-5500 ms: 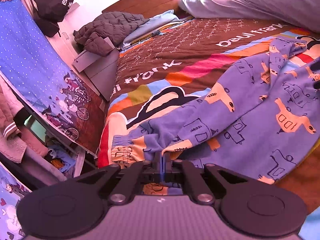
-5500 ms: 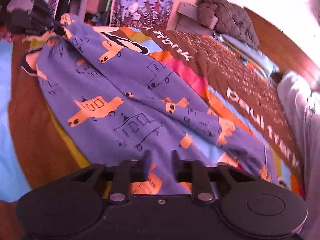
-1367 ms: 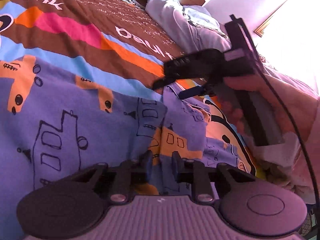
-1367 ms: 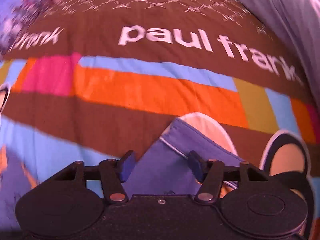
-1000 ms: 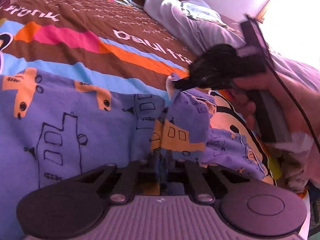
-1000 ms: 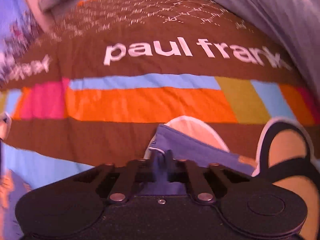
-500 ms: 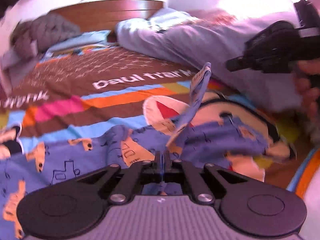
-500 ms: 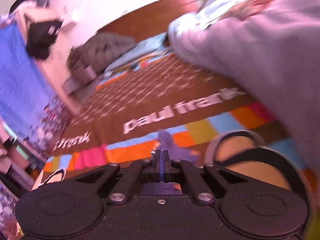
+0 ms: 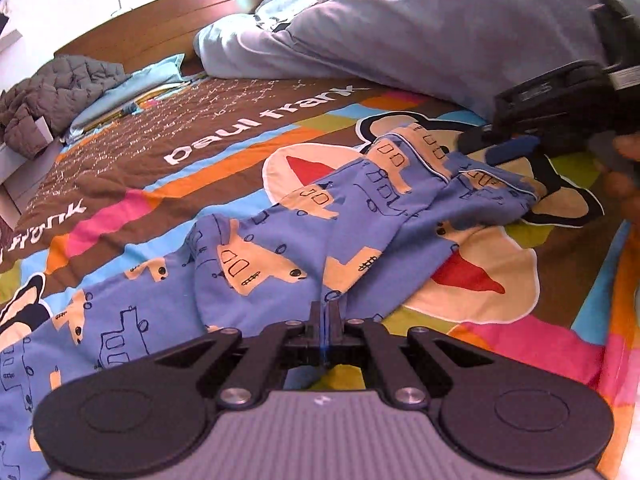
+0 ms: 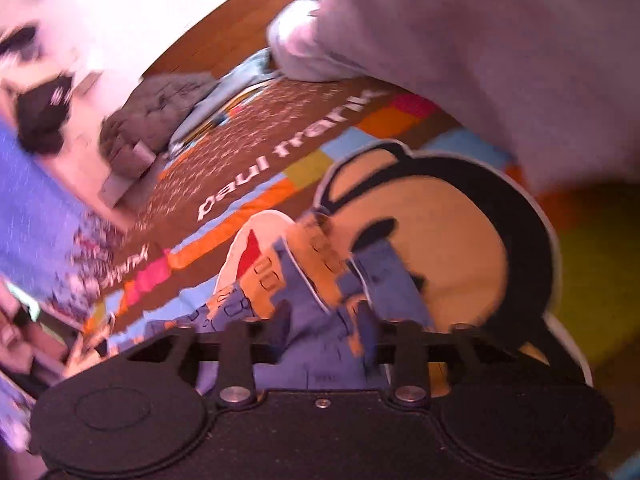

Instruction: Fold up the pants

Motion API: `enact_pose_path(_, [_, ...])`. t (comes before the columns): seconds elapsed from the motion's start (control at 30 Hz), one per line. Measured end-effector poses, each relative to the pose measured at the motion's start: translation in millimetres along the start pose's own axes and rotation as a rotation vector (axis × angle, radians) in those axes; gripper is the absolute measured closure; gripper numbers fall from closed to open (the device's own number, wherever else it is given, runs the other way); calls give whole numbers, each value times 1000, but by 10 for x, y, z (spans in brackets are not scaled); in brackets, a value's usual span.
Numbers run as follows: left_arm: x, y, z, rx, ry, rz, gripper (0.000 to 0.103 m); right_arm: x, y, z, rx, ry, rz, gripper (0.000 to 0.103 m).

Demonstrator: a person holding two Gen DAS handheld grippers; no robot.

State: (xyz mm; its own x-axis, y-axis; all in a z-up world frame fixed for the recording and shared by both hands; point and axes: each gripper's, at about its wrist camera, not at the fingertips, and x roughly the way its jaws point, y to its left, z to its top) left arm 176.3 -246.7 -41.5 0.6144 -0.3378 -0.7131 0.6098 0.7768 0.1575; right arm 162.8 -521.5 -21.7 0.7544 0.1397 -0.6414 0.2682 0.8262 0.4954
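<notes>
Currently: pants [image 9: 304, 240] spread mid-frame on bed [image 9: 224, 136]. Left hand-held gripper [image 9: 326, 316] clenched on fabric; right hand-held gripper [image 10: 320, 328] released over hem. Step: laying fold. Next: release left, smooth.

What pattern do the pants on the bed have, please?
Blue pants with orange vehicle shapes and dark line drawings, clearest in the left wrist view.

Blue cotton pyjama pants printed with orange vehicle shapes and black line drawings [image 9: 280, 256], white piping along one hem. Lying rumpled and partly doubled over across a multicoloured cartoon-print bedspread [image 9: 224, 136]. One fold is rising to a pinched ridge at the near edge; the piped end is lying bunched over the cartoon face, loose and creased [image 10: 316, 280].
</notes>
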Motion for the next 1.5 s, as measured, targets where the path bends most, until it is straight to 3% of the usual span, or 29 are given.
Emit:
enact_pose_path(0.03, [2, 14, -1, 2, 2, 3, 103, 87, 38, 28, -43, 8, -6, 52])
enact_pose_path(0.17, [-3, 34, -15, 8, -3, 6, 103, 386, 72, 149, -176, 16, -86, 51])
enact_pose_path(0.3, [-10, 40, -37, 9, -10, -1, 103, 596, 10, 218, -185, 74, -40, 58])
enact_pose_path(0.37, [-21, 49, -39, 5, -11, -7, 103, 633, -9, 221, -160, 93, -31, 85])
enact_pose_path(0.43, [-23, 72, -37, -11, -5, -14, 103, 646, -39, 230, -128, 107, -26, 102])
enact_pose_path(0.83, [-79, 359, 18, -103, 17, -20, 103, 160, 73, 518, -109, 82, -37, 103])
enact_pose_path(1.03, [-117, 300, -26, -66, 12, -113, 102, -212, 85, 538, -116, 127, -90, 103])
enact_pose_path(1.1, [-107, 267, -51, -58, 21, -140, 97, -270, 23, 448, -121, 151, -109, 103])
enact_pose_path(1.2, [-69, 250, -78, -51, 40, -153, 80, -215, -122, 228, -147, 197, -166, 103])
enact_pose_path(1.33, [-96, 330, -1, -43, 41, -182, 59, -137, -290, -40, -133, 197, -182, 95])
enact_pose_path(1.4, [-69, 369, 159, -31, 34, -185, 56, -202, -298, -97, -133, 163, -180, 77])
enact_pose_path(1.43, [-27, 365, 256, -24, 35, -187, 56, -236, -309, -129, -132, 152, -184, 57])
enact_pose_path(1.47, [36, 352, 377, -19, 40, -192, 56, -278, -326, -174, -135, 138, -182, 44])
enact_pose_path(1.5, [132, 330, 517, -18, 49, -202, 56, -304, -340, -217, -145, 127, -180, 42])
